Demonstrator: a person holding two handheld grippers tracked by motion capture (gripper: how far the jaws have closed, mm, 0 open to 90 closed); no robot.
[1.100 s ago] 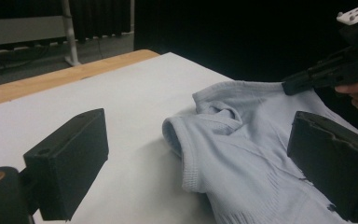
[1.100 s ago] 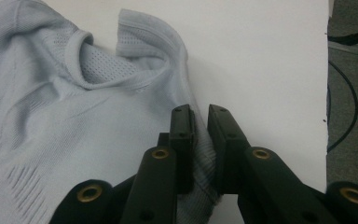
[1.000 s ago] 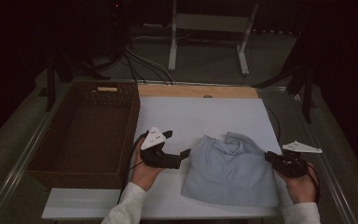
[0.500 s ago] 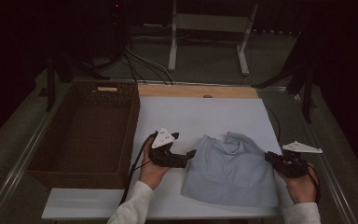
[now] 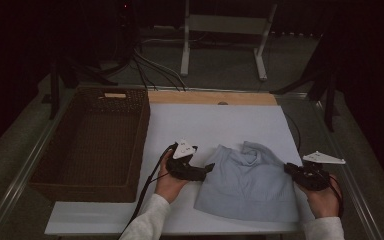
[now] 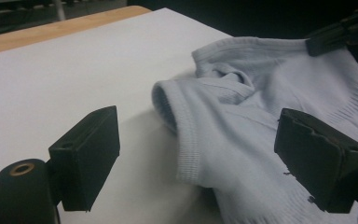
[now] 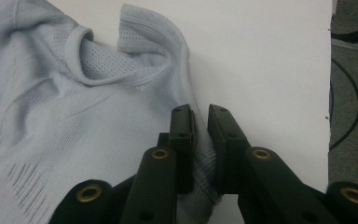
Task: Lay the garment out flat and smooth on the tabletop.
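A pale blue knitted garment (image 5: 250, 182) lies crumpled on the white sheet covering the tabletop (image 5: 215, 122), toward the person's side and right of centre. The high view places it between the two tools: the left tool (image 5: 206, 170) sits at its left edge, held in the left hand (image 5: 171, 177), and the right tool (image 5: 291, 171) sits at its right edge, held in the right hand (image 5: 322, 197). A dark brown woven rectangular basket (image 5: 45, 165) stands on the left part of the tabletop, well apart from the garment.

From above, both tools read as dark shapes and their jaws cannot be judged. The left gripper view (image 6: 200, 163) settles one: its jaws stand wide apart and have just been closing in, with the garment's ribbed hem (image 6: 186, 149) lying between them, neither pad pressing on it. This view also shows a rolled, tube-like opening in the fabric (image 6: 165, 105) facing the camera, and the dark tip of the other tool at the garment's far edge.

The right gripper view (image 7: 201, 140) shows its jaws nearly together, pinching a narrow fold of the garment's ribbed edge. Here the mesh lining inside the collar (image 7: 98, 63) is plain, a detail lost in the high view, and a black cable (image 7: 349, 112) runs beside the sheet's edge.
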